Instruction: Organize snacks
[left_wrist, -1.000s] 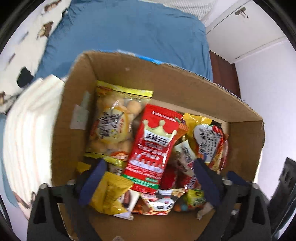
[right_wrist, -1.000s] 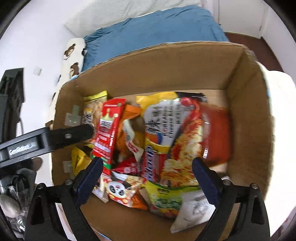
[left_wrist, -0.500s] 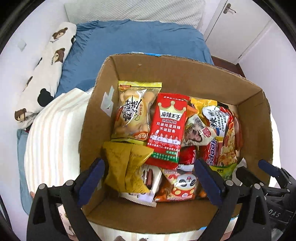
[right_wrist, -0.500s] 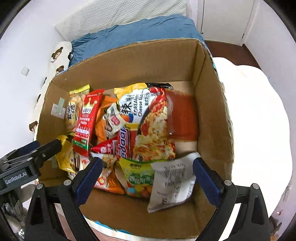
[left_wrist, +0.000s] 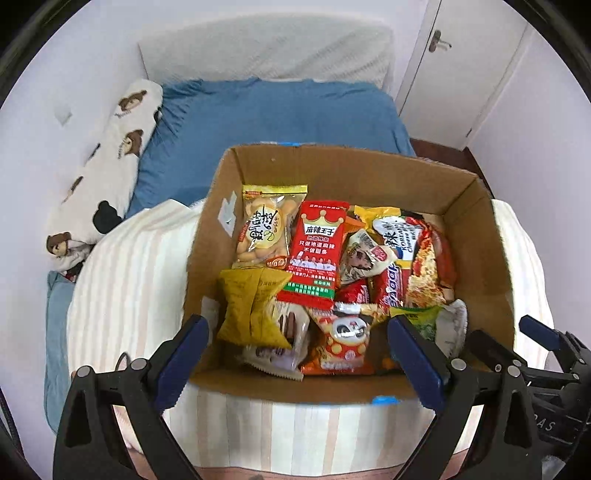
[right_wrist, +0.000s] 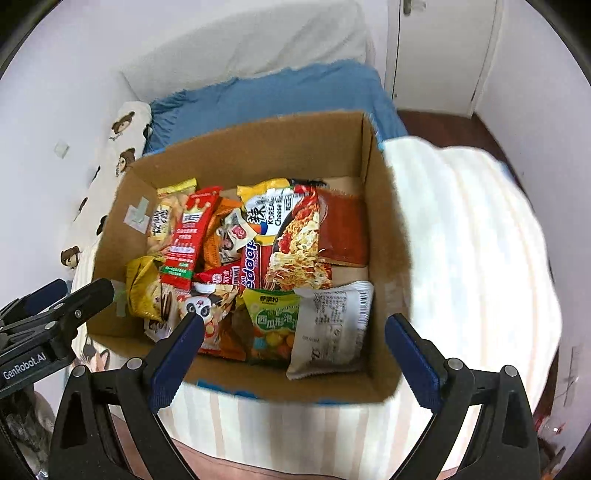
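An open cardboard box (left_wrist: 480, 254) (right_wrist: 388, 236) full of snack packets stands on a striped round table. Inside lie a yellow biscuit bag (left_wrist: 264, 225), a tall red packet (left_wrist: 317, 251) (right_wrist: 188, 236), a crumpled gold bag (left_wrist: 251, 302) (right_wrist: 142, 284), a noodle packet (left_wrist: 424, 254) (right_wrist: 295, 240), a green candy bag (right_wrist: 275, 317) and a grey-white packet (right_wrist: 332, 325). My left gripper (left_wrist: 295, 332) hangs open above the box's near edge, holding nothing. My right gripper (right_wrist: 293, 328) is open too, over the near right part of the box. Each gripper shows at the edge of the other's view.
The striped table (left_wrist: 133, 273) (right_wrist: 469, 251) stands against a bed with a blue sheet (left_wrist: 273, 114) (right_wrist: 266, 99). A bear-print pillow (left_wrist: 110, 155) lies along the left wall. A white door (left_wrist: 465, 66) is at the back right.
Both grippers have drawn back and up from inside the box, so the whole box and the table now show. Both stay open and nothing was picked up.
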